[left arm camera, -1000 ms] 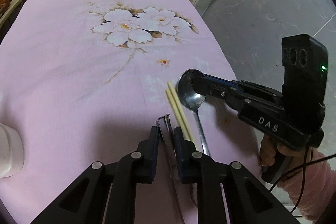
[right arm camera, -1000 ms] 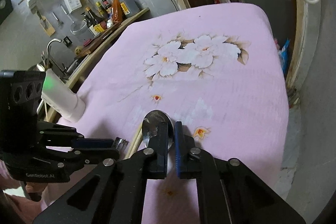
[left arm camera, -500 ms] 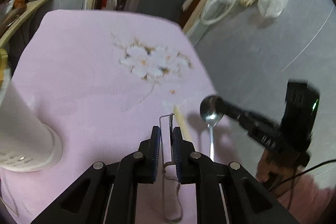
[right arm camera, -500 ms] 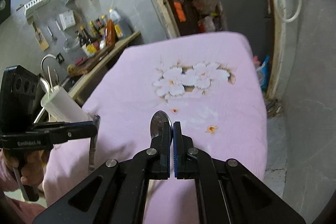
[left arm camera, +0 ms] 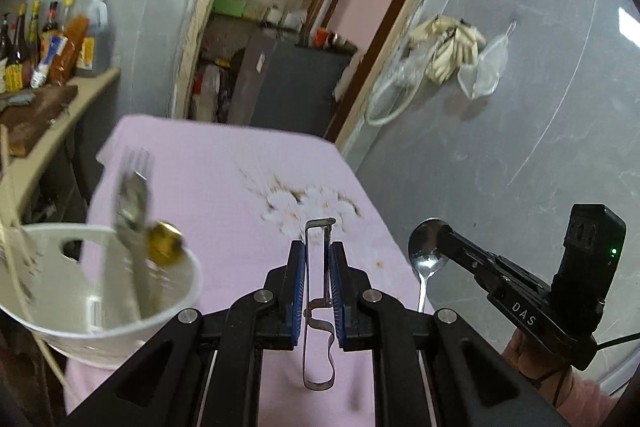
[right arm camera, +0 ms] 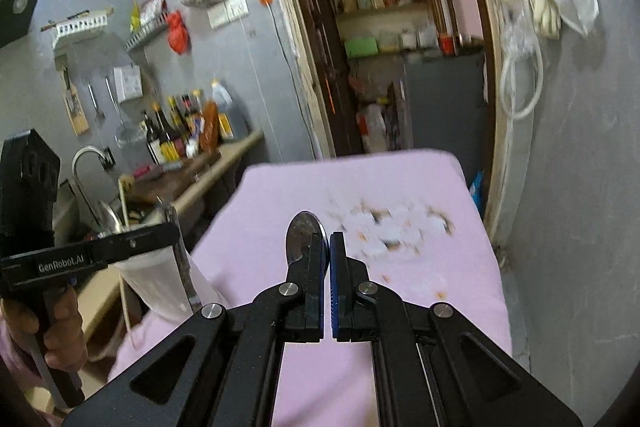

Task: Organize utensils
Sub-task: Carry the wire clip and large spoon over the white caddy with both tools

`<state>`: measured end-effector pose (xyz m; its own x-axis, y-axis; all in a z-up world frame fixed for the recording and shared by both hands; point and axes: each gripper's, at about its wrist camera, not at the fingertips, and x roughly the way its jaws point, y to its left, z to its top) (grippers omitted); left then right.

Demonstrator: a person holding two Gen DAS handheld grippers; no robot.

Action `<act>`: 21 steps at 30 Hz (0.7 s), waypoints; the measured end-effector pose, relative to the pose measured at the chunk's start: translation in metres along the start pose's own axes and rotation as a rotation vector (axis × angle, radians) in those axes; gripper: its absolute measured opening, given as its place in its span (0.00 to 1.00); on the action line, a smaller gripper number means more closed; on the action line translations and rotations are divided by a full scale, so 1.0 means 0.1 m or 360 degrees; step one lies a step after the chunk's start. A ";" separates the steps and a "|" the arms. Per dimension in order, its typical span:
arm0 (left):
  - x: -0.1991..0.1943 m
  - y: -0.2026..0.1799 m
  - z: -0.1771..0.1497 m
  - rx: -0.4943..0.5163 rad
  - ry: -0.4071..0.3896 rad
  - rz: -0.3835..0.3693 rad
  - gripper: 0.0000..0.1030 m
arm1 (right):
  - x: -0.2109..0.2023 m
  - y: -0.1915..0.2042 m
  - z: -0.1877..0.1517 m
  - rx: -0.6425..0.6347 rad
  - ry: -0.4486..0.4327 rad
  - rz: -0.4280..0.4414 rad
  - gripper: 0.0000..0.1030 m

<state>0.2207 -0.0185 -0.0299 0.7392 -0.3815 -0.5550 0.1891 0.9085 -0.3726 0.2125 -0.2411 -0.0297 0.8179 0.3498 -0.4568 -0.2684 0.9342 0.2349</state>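
Now, left to right: our white holder [left arm camera: 100, 307] sits just left of the left gripper [left arm camera: 317, 291], clamped on an upright peeler [left arm camera: 318, 307]; the right gripper [left arm camera: 444, 247], farther off, pinches the hanging spoon [left arm camera: 428, 251].

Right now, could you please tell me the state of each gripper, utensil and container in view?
Left gripper: shut on the metal peeler, held off the table.
Metal peeler: upright between the fingers.
Right gripper: shut on the spoon.
Spoon: lifted, bowl up, handle hanging down.
White holder: upright, already holding a fork.
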 end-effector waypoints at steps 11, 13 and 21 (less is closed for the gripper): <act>-0.85 0.62 0.40 -0.0091 -0.0200 0.0066 0.11 | 0.02 0.92 0.59 -0.0134 -0.0244 0.0061 0.02; -0.98 0.74 0.44 -0.0105 -0.0241 0.0100 0.11 | 0.05 1.05 0.64 -0.0157 -0.0271 0.0065 0.02; -1.36 1.19 0.62 -0.0089 -0.0411 0.0360 0.11 | 0.25 1.63 0.79 -0.0318 -0.0405 -0.0063 0.02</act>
<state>0.1829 0.1525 0.0471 0.8988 -0.1090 -0.4246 -0.0290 0.9517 -0.3057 0.2293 -0.0855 0.0645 0.9239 0.3078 -0.2274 -0.3078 0.9508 0.0364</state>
